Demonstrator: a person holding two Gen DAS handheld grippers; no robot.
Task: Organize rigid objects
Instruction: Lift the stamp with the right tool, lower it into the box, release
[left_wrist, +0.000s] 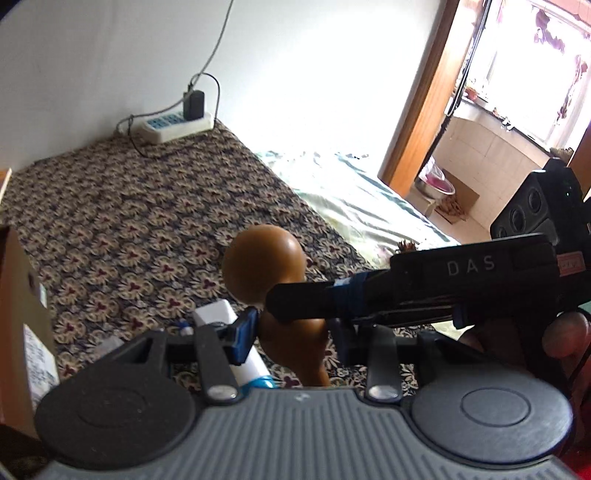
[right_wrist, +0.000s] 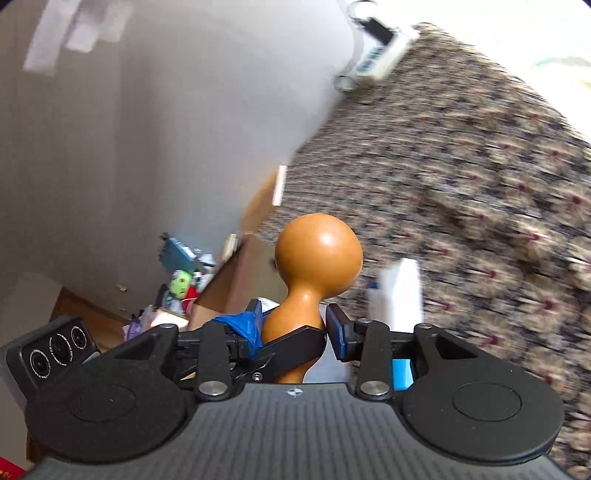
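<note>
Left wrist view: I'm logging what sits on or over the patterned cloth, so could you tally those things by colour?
Brown: 1, the gourd, with both hand-held grippers at it.
White: 2, the power strip by the wall and the white tube lying under the gourd.
Total: 3.

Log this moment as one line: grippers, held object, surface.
left gripper: shut on gourd | right gripper: shut on gourd | object: brown glossy wooden gourd, both grip its neck | surface: floral patterned bedspread
</note>
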